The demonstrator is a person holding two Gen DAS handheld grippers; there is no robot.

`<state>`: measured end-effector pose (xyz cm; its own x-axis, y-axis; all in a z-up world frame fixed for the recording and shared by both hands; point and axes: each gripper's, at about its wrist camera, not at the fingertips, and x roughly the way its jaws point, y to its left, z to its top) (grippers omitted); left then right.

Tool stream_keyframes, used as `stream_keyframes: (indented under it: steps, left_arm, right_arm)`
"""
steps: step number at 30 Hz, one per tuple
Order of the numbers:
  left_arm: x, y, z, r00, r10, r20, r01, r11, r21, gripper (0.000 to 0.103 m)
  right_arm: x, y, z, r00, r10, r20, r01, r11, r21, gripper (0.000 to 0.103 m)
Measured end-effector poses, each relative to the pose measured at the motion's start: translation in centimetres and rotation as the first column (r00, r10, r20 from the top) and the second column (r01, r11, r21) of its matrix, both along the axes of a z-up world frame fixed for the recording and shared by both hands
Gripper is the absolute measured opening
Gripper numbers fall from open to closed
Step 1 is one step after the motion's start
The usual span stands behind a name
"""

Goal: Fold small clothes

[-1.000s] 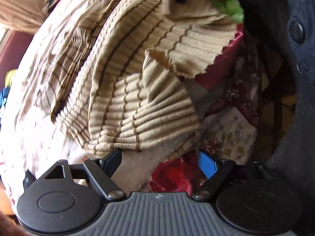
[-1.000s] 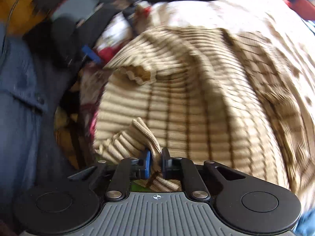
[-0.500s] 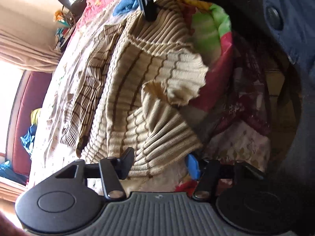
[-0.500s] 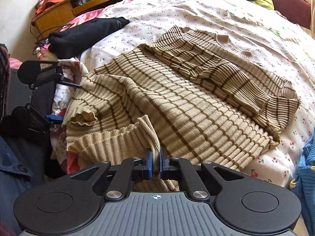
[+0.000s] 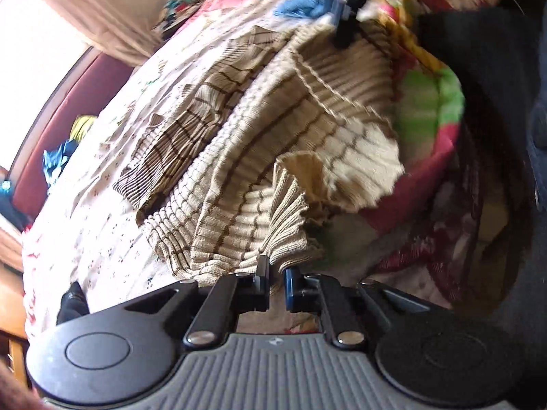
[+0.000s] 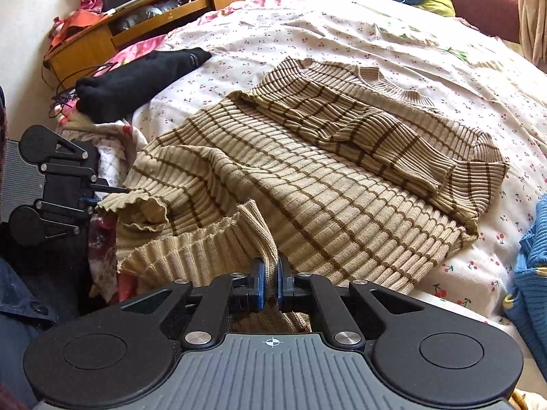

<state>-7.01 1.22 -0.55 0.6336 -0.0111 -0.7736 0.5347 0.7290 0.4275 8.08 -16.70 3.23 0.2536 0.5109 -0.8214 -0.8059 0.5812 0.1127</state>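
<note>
Two grippers grasp one beige sweater (image 6: 307, 184) at its near hem. The right gripper (image 6: 270, 285) has its jaws clenched on a bunched fold of the ribbed hem, the knit rising between the blue pads and fanning out to the left. The left gripper (image 5: 276, 285) has its jaws drawn nearly together, and the hem's edge hangs down into the narrow gap between them; its log reads as closed as it gets, so it grips the cloth. In the right wrist view the left gripper (image 6: 102, 191) shows at the left edge, its tips at the ruffled corner of the hem.

The sweater lies spread on a bed (image 6: 376, 34), body flat, stretching away from both grippers; the neck is at the far end and one sleeve is folded across the chest. Its near edge drapes over the side of the bed, where it wrinkles and curls. The knit is thick and ribbed, sandy beige with thin dark brown stripes crossing the ribs, and the hem has a wavy, lettuce-like edge.

The bed sheet is pale with small cherry prints and is creased. A black garment (image 6: 136, 82) lies near the sweater's left side, well apart from the jaws. A blue knit (image 6: 530, 273) sits at the right edge.
</note>
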Motion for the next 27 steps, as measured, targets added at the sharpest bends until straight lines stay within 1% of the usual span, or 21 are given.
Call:
stream_keyframes:
  steps: [2,3,5,7,8,12,16,19,22,25,27]
  left_arm:
    - [1.6,0.9,1.1,0.995,0.094,-0.017,-0.096,0.989,-0.115,0.023]
    - [2.1,1.2,1.5,0.992,0.127,-0.018,-0.129,0.98,-0.152,0.023]
    - [3.3,2.0,2.4,0.98,0.198,-0.006,-0.194,0.955,-0.224,0.022]
    - [4.4,2.6,3.1,0.968,0.251,-0.011,-0.243,0.924,-0.296,0.021]
    - [5.0,2.7,3.3,0.964,0.266,-0.013,-0.256,0.912,-0.321,0.021]
    - [6.3,3.2,4.6,0.957,0.291,0.011,-0.267,0.892,-0.364,0.021]
    - [8.4,4.4,6.5,0.941,0.335,0.035,-0.288,0.854,-0.434,0.021]
    - [10.6,5.8,8.3,0.923,0.377,0.082,-0.295,0.827,-0.479,0.021]
    - [13.8,7.8,9.8,0.892,0.434,0.127,-0.307,0.787,-0.535,0.021]
    - [18.2,10.1,9.9,0.857,0.494,0.144,-0.33,0.743,-0.583,0.021]
    - [21.0,11.1,9.1,0.844,0.518,0.142,-0.345,0.726,-0.595,0.021]
  right_arm:
    - [-0.1,-0.2,0.2,1.0,-0.014,0.007,0.014,1.0,0.01,0.005]
    - [-0.2,-0.3,0.3,1.0,-0.022,0.016,0.022,1.0,0.017,0.005]
    - [-0.4,-0.6,0.7,0.998,-0.048,0.031,0.047,0.998,0.039,0.005]
    - [-0.3,-1.1,1.1,0.995,-0.086,0.046,0.082,0.994,0.075,0.004]
    - [-0.2,-1.3,1.4,0.993,-0.107,0.049,0.102,0.99,0.097,0.004]
    - [0.6,-2.3,2.8,0.981,-0.181,0.075,0.166,0.972,0.169,0.004]
    - [1.9,-3.5,4.0,0.963,-0.252,0.096,0.226,0.949,0.221,0.004]
    - [3.5,-4.8,5.2,0.933,-0.339,0.12,0.298,0.916,0.27,0.004]
    - [6.0,-6.0,6.6,0.891,-0.432,0.138,0.37,0.868,0.331,0.004]
    - [9.2,-7.1,7.3,0.838,-0.524,0.154,0.439,0.814,0.38,0.003]
    - [11.8,-7.7,7.0,0.798,-0.586,0.14,0.493,0.768,0.408,0.003]
